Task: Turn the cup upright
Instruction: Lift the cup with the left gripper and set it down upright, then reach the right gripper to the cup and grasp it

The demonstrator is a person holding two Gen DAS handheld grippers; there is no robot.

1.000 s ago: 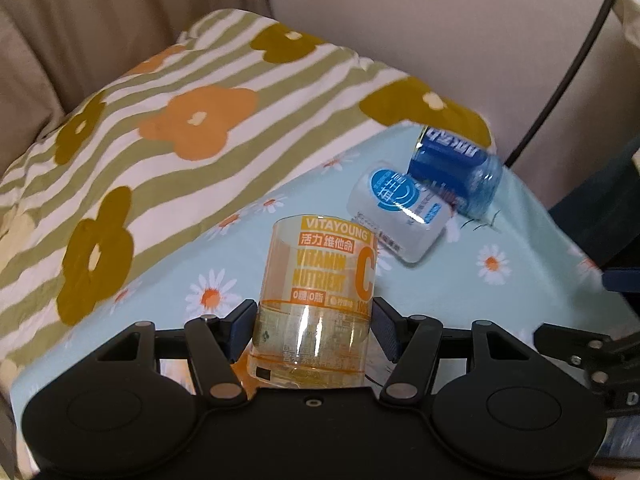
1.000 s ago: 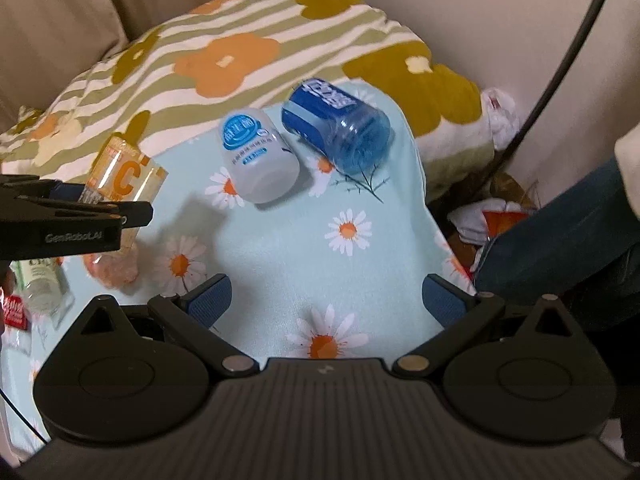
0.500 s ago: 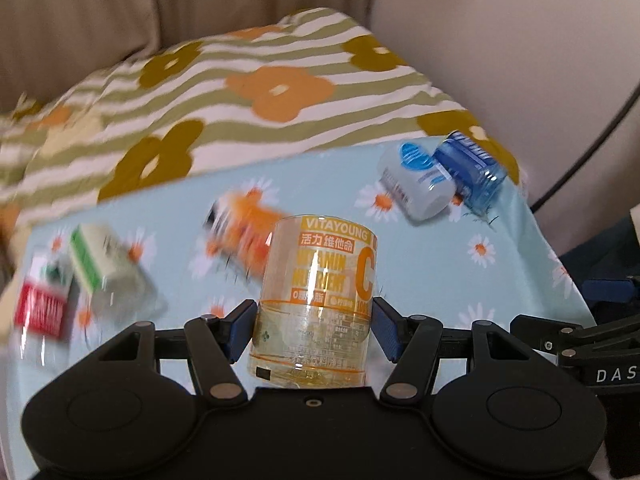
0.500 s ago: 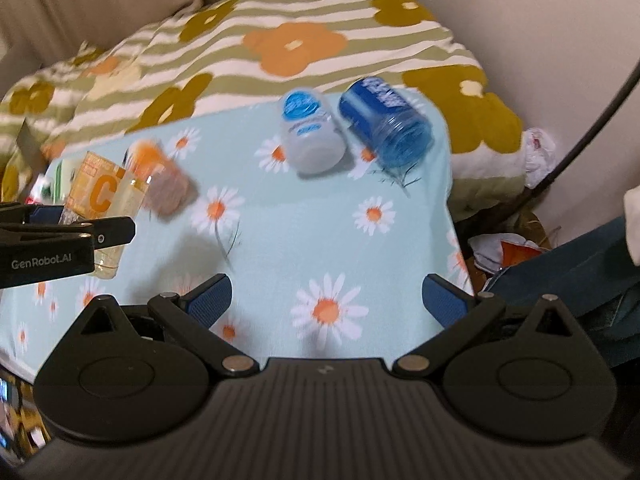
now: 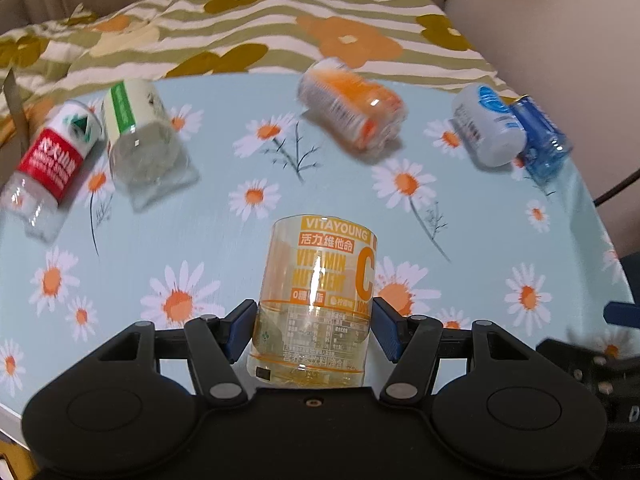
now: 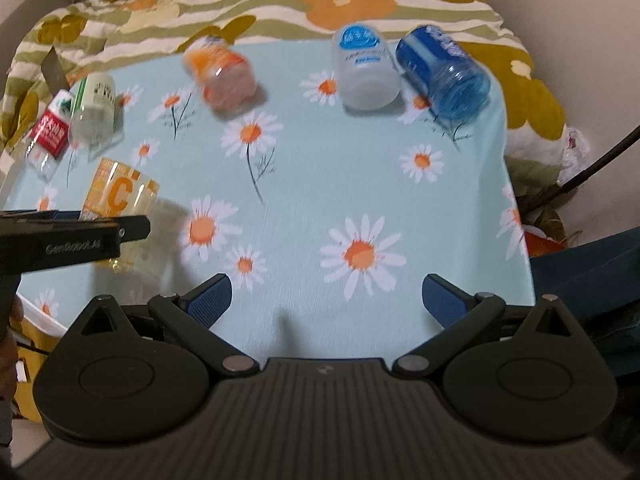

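My left gripper is shut on a clear yellow cup with orange "VITAYOUNG Vitamin C" print, held above the daisy tablecloth. In the right wrist view the same cup shows at the left, tilted in the left gripper. My right gripper is open and empty over the cloth's near edge. Other cups lie on their sides: orange, white-blue, blue, green-labelled, red-labelled.
The table is covered by the light blue daisy cloth. A striped floral blanket lies behind it. A black cable and clutter lie off the right edge. A person's leg in dark trousers is at right.
My left gripper, still holding the yellow cup, has swung left and tipped down, bringing the green, red and orange cups into view. My right gripper view tipped down over the table.
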